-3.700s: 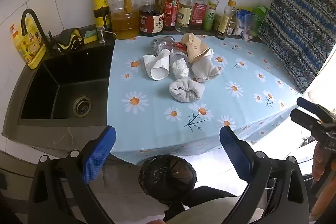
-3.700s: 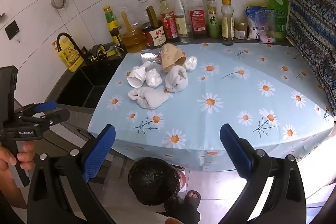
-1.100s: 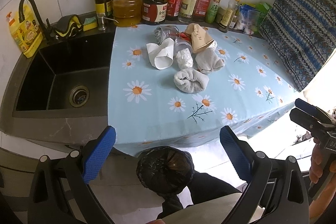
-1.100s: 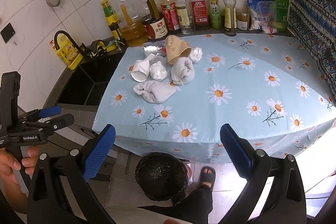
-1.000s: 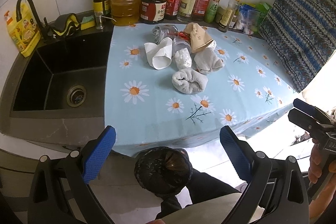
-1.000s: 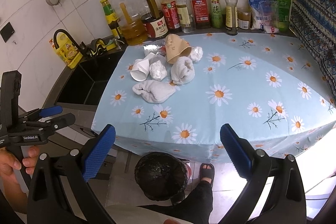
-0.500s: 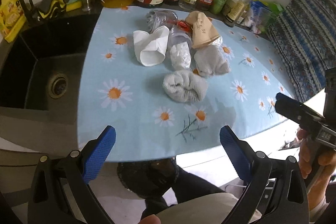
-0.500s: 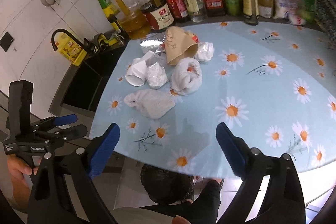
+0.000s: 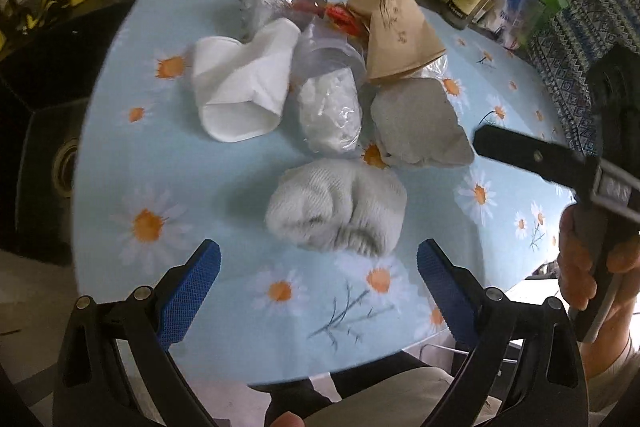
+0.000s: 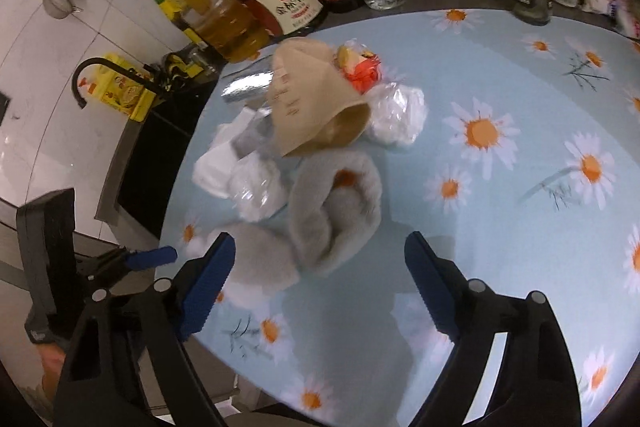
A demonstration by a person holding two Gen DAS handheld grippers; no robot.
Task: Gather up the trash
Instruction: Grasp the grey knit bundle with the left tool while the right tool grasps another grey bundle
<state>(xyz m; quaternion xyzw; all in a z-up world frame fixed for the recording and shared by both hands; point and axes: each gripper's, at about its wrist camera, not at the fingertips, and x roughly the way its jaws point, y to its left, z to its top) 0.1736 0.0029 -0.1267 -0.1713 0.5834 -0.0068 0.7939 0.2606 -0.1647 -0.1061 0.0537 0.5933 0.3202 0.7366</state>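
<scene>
Right gripper (image 10: 320,263): jaws have just been closing, partly narrowed; nothing between them, now low over the near table edge.
Left gripper (image 9: 318,269): wide apart, empty.
Rolled cloth (image 10: 334,205): just beyond right fingertips.
Near bundle (image 9: 336,205): ahead of left gripper.
Trash heap: all on the daisy tablecloth (image 9: 200,187); nothing collected.

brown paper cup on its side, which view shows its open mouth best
The right wrist view: the brown paper cup lies with its open mouth turned toward that camera, so the inside shows. The left wrist view shows the same cup mostly from its outer wall, printed side up, with the mouth barely visible.
</scene>
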